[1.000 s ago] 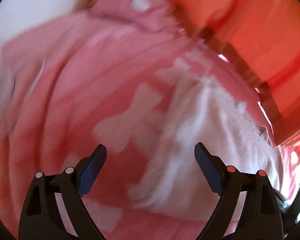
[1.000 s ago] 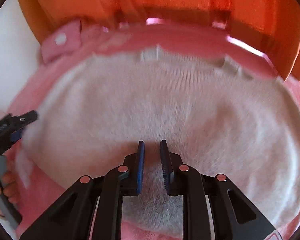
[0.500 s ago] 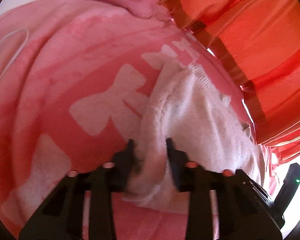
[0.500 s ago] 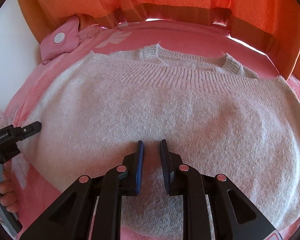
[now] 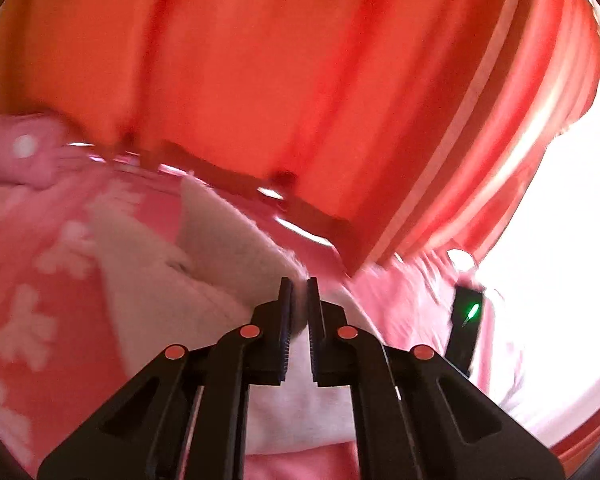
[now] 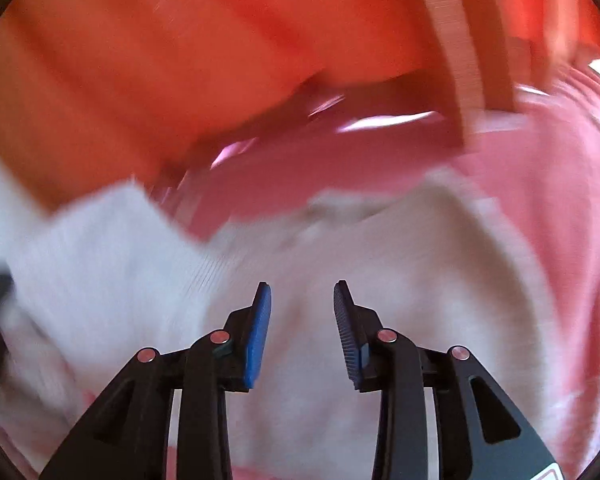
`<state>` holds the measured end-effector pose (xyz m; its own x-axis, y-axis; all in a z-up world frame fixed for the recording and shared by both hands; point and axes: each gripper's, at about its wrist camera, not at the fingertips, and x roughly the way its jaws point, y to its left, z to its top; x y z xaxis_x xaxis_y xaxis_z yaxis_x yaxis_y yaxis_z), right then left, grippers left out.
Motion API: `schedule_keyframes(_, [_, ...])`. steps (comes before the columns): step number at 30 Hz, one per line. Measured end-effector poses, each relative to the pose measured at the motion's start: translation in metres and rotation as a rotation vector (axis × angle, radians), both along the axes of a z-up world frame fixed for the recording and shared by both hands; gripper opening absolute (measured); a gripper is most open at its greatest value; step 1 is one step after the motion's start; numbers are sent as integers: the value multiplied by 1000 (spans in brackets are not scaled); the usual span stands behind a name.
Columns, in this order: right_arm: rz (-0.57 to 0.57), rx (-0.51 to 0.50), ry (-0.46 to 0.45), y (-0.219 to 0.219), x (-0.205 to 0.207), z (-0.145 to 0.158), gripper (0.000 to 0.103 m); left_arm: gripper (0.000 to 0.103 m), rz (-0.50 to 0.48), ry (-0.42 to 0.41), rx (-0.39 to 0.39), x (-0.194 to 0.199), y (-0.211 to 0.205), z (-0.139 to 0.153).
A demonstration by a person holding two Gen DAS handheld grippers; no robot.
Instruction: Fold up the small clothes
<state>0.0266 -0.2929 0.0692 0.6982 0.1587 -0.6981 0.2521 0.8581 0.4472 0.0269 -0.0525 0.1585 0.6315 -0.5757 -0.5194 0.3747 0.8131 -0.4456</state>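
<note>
Left wrist view: the left gripper (image 5: pixel 298 312) is closed, its jaws pinching an edge of the white sweater (image 5: pixel 204 264). The pinched edge is lifted and drawn toward the middle of the sweater, so a flap stands up as a pale wedge above the flat part. The sweater lies on a pink blanket (image 5: pixel 40 280) with white bow shapes, which covers what seems to be a bed. The first fold looks under way but not laid down; the flap is not yet flat. A small pink pillow (image 5: pixel 22 152) with a white dot sits at the blanket's far left corner. An orange curtain (image 5: pixel 280 80) hangs along the far edge, close behind the sweater. At the right edge part of the other gripper, a black piece with a green light (image 5: pixel 470 316), shows against bright window glare.

Right wrist view: the picture is smeared by motion. The right gripper (image 6: pixel 302 320) hovers with its jaws apart and nothing between them, over the middle of the sweater (image 6: pixel 380 260). On the left a raised white fold (image 6: pixel 100 240) of the sweater shows. Pink blanket (image 6: pixel 560 220) lies beyond and to the right, with the curtain (image 6: pixel 180 60) above. Judging from both views, most of the folding is left: this side flap must be set down, then the other side and the length. The curtain's hem hangs near the far edge and could brush the lifted cloth; nothing else blocks the work.
</note>
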Motion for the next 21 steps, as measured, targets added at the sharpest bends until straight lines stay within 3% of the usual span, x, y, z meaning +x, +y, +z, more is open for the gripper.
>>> schedule_keyframes(3, [-68,19,18,-35,-11,-3,36,6,-80,84,43,0,-55,-40])
schedule_keyframes(6, [-45,54,19,-48,-17,-7,37,5,-135,178,120,-7,-95,-92])
schedule_keyframes(9, [29,121,47,-45,-13,-16,52,6,-152,263,167,-14,-106,-135])
schedule_keyframes(13, [167,168,99,-26,-4,-26,65,11,-147,219,125,-37,-81,-127])
schedule_keyframes(15, [207,178,121,-16,2,-29,67,29,-152,191,147,-54,-63,-117])
schedule_keyframes(16, [226,187,139,-11,4,-33,67,48,-131,175,164,-60,-53,-114])
schedule_keyframes(17, [237,191,149,-7,5,-35,66,59,-112,162,174,-64,-44,-112])
schedule_keyframes(21, [280,150,140,14,8,-29,67,63,-3,189,229,-63,-3,-125])
